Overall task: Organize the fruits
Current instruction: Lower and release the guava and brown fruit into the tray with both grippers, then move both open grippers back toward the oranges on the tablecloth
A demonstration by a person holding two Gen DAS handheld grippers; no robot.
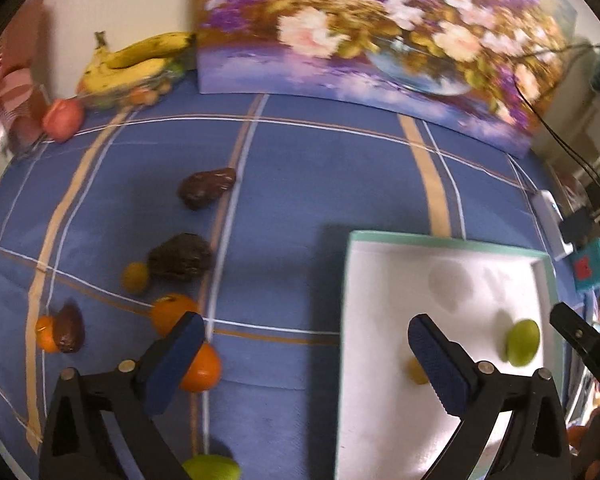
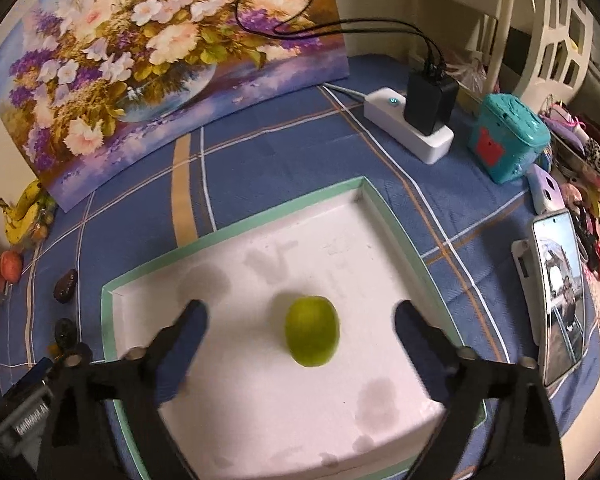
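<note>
In tray (image 2: pixel 236 236), lime (image 2: pixel 312 331) seemingly upright.

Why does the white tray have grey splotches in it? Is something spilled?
The white tray has several dull grey patches, near the green fruit and along its front. They look like damp marks or stains, though I can't tell which. Nothing liquid is pooled, and both grippers are open and empty.

Behind our left gripper's (image 1: pixel 304 352) left finger, an orange (image 1: pixel 204 368) is half hidden. Below it, a green fruit (image 1: pixel 212 468) is cut by the frame edge. A small yellowish fruit (image 1: pixel 416 372) hides behind its right finger.
</note>
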